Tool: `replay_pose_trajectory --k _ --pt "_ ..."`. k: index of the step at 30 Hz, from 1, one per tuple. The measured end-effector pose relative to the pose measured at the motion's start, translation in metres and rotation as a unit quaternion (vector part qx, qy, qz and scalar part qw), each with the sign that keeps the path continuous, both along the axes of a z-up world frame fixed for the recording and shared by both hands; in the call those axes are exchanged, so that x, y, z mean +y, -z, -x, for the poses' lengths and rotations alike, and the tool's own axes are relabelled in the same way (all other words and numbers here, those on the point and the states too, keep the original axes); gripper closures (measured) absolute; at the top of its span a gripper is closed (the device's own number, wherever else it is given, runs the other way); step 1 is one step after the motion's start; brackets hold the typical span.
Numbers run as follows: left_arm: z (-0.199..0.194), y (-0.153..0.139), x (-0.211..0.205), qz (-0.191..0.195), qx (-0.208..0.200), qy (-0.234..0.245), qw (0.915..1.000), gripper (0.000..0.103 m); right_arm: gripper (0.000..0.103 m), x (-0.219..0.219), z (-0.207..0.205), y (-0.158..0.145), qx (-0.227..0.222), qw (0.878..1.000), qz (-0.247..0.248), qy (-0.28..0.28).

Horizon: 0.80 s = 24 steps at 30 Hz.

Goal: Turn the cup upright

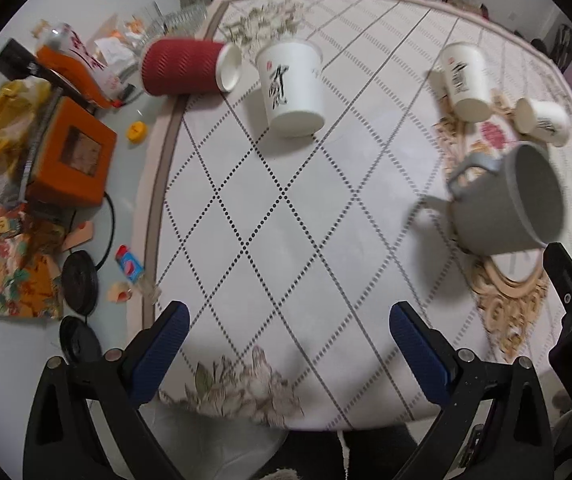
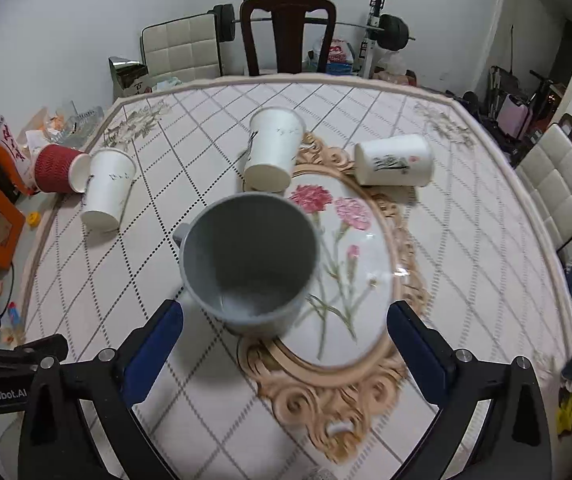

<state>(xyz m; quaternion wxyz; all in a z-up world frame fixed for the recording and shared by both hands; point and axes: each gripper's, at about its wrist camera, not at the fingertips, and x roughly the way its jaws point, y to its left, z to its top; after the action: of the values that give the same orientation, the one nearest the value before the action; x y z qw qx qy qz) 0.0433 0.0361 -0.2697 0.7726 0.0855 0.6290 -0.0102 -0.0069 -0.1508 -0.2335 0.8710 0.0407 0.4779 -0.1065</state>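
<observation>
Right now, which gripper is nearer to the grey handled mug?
Right. The right gripper is open directly before the grey handled mug, which sits nearly between its fingers. The left gripper is open farther off, mug on its right.

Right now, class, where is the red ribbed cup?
The red ribbed cup lies on its side at the table's far left edge, its mouth against a white paper cup; the right wrist view shows the same.

My left camera looks down at the table [image 1: 286, 208] from its near edge; my right sits closer over the grey mug [image 2: 246, 264], which both see.
</observation>
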Motion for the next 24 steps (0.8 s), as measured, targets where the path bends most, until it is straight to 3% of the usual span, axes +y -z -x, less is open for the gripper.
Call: replay_pose_trajectory --k 9,17,24 --pt "0.046 -0.086 0.000 0.019 -0.076 -0.012 0.9969 0.001 0.000 -0.011 0.065 -0.100 -0.046 0.999 0.022 0.002" --pt "0.103 -0.174 -0.007 0.044 -0.149 -0.019 0.9877 0.001 0.000 -0.023 0.122 -0.181 -0.054 0.998 0.024 0.011" --pt "0.136 -0.212 -0.010 0.054 -0.182 -0.015 0.9818 0.001 0.000 -0.027 0.160 -0.227 -0.057 0.998 0.028 0.011"
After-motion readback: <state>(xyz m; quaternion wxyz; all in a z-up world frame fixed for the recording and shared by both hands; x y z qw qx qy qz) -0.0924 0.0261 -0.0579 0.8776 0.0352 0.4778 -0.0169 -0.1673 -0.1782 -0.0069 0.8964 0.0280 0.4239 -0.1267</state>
